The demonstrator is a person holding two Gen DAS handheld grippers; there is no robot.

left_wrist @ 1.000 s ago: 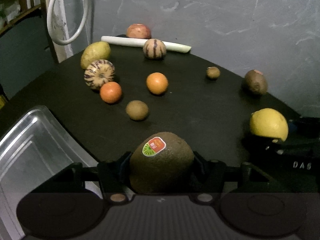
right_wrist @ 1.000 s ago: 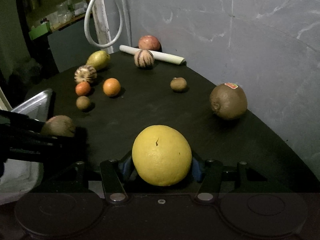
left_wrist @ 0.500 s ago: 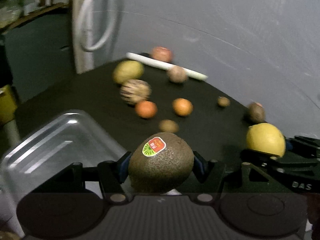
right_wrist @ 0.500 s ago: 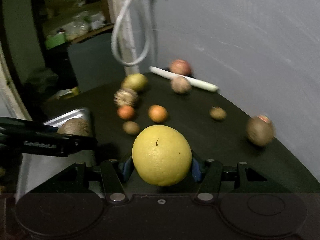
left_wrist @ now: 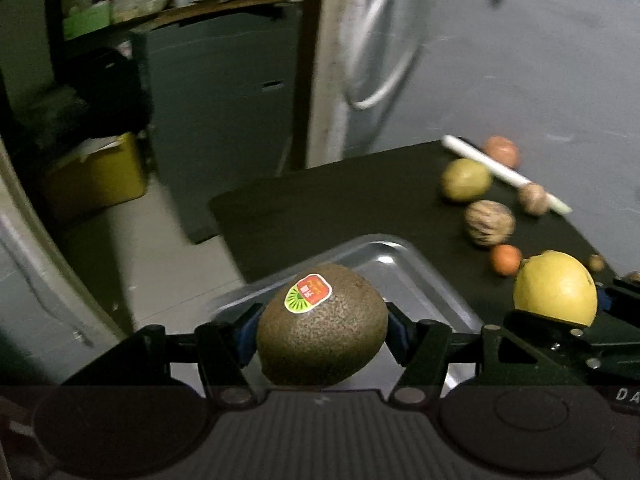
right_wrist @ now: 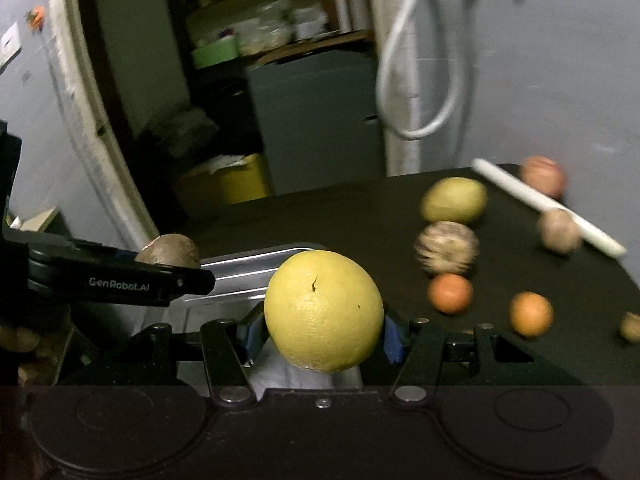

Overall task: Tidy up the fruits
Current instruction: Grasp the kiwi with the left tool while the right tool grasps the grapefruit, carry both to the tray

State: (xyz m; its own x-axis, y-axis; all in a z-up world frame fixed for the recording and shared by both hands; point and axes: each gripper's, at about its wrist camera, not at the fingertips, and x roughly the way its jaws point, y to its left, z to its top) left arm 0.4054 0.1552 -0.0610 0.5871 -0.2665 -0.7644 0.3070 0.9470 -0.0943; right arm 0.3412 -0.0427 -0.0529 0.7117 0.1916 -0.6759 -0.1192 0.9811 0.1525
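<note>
My left gripper (left_wrist: 320, 328) is shut on a brown kiwi (left_wrist: 322, 326) with a red and green sticker, held in the air over the near corner of a metal tray (left_wrist: 400, 256). My right gripper (right_wrist: 324, 330) is shut on a yellow lemon (right_wrist: 324, 310), also above the tray (right_wrist: 256, 268). In the left wrist view the lemon (left_wrist: 556, 288) shows at the right; in the right wrist view the kiwi (right_wrist: 168, 250) shows at the left. Other fruits lie on the black table (right_wrist: 340, 220): two oranges (right_wrist: 450, 292), a striped melon (right_wrist: 446, 246) and a yellow-green fruit (right_wrist: 454, 199).
A white stick (right_wrist: 548, 200) lies at the table's far side by a red apple (right_wrist: 544, 176) and another striped fruit (right_wrist: 558, 230). A white hose (right_wrist: 412, 80) hangs on the wall. Left of the table stand a grey cabinet (left_wrist: 224, 100) and a yellow box (left_wrist: 96, 176).
Both grippers have swung left with their fruits, from over the table to above the metal tray. The loose fruits have slid to the right of both views. Grips are unchanged.
</note>
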